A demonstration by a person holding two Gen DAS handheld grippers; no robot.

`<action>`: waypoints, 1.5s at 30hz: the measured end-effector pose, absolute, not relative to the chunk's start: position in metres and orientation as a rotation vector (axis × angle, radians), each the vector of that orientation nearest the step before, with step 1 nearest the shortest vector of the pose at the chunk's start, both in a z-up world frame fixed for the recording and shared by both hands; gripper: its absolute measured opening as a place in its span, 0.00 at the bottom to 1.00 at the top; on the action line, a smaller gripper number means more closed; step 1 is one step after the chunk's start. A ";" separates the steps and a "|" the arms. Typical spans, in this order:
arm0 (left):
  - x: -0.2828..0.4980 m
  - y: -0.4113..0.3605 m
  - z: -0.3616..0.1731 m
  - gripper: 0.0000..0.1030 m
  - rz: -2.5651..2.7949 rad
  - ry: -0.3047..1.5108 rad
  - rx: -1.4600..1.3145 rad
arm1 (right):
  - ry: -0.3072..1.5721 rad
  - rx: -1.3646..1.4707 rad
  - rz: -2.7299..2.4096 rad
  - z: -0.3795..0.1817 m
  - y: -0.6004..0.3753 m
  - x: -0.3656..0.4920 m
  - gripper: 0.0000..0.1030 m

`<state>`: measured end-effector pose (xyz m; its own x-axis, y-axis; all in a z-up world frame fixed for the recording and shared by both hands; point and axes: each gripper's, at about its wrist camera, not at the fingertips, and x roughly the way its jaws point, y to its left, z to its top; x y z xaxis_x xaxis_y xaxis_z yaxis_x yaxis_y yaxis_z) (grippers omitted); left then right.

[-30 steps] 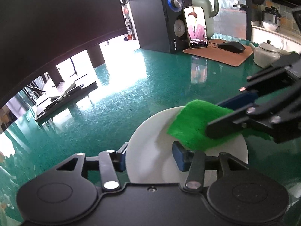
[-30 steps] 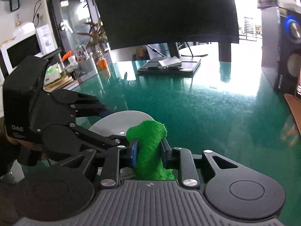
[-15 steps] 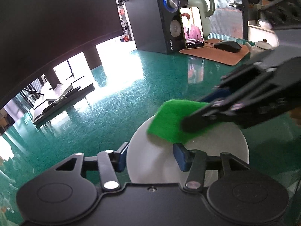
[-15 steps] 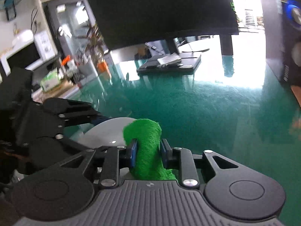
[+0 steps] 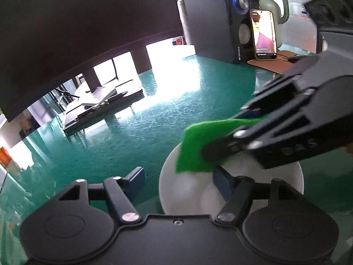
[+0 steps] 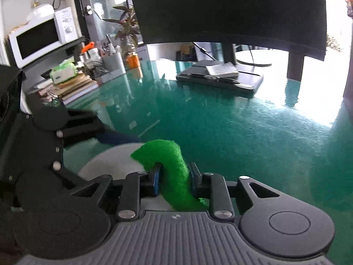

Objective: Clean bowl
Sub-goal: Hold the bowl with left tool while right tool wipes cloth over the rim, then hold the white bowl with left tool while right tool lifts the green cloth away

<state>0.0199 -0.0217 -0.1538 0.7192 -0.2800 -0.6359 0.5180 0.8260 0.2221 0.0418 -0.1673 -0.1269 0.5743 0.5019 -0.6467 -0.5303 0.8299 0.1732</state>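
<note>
Here the right gripper (image 6: 174, 178) clamps a green scouring pad (image 6: 172, 167) over the white bowl (image 5: 189, 187). The left gripper (image 5: 181, 182), jaws opening, straddles the bowl's near rim without pressing it. Ahead stands a speaker (image 5: 222, 22) lettered SANSUI.

White bowl (image 5: 189, 187) on green table (image 5: 136, 137)

Left tongs (image 5: 179, 182) opening, left pad now off the bowl (image 5: 187, 190) rim. Right tongs (image 6: 174, 177) carry green pad (image 5: 196, 148) further leftward across the bowl.
</note>
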 end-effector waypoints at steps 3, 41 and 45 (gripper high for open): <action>0.020 -0.019 -0.155 0.66 -0.436 0.623 0.373 | 0.748 -0.001 0.576 -0.121 -0.184 0.021 0.24; 0.016 -0.012 -0.154 0.49 -0.432 0.664 0.247 | 0.660 0.916 0.533 -0.179 -0.291 -0.028 0.19; 0.014 -0.017 -0.152 0.32 -0.450 0.670 0.307 | 0.605 0.753 0.402 -0.168 -0.284 -0.039 0.10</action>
<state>0.0137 -0.0168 -0.1524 0.6942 -0.2996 -0.6544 0.4930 0.8604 0.1291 -0.0390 -0.2842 -0.1676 0.7597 0.5401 -0.3622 -0.1246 0.6675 0.7341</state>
